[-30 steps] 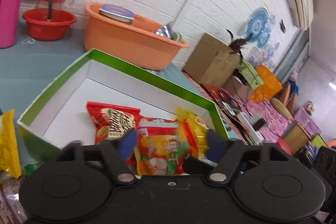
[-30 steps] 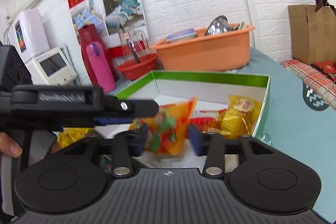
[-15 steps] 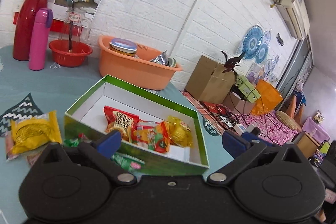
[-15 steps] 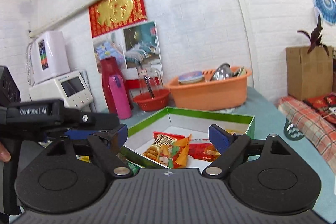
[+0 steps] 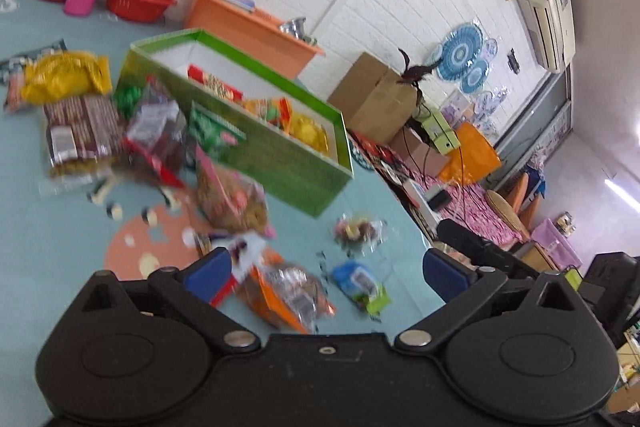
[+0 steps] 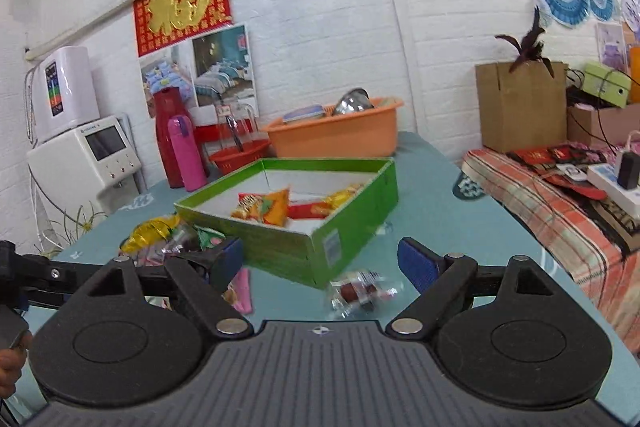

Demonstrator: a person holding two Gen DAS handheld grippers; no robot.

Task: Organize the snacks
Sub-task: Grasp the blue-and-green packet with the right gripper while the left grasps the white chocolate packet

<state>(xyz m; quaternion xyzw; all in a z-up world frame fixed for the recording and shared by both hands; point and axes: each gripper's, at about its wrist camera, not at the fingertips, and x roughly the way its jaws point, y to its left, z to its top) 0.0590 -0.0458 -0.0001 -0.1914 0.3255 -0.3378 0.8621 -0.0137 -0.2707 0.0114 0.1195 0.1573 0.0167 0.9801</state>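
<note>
Green cardboard box (image 6: pixel 304 247) now holds my orange packet (image 6: pixel 276 207); both grippers, left gripper (image 5: pixel 326 267) and right gripper (image 6: pixel 320 261), pull back wide open, empty, toward loose table snacks.

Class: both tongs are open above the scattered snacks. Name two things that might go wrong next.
1. The loose packets by the green box overlap in a heap, so the left tongs may pinch two at once, or only a flimsy edge that slips.
2. The clear-wrapped snack lies close to the box's corner; the right tongs might nudge the box while closing.
</note>
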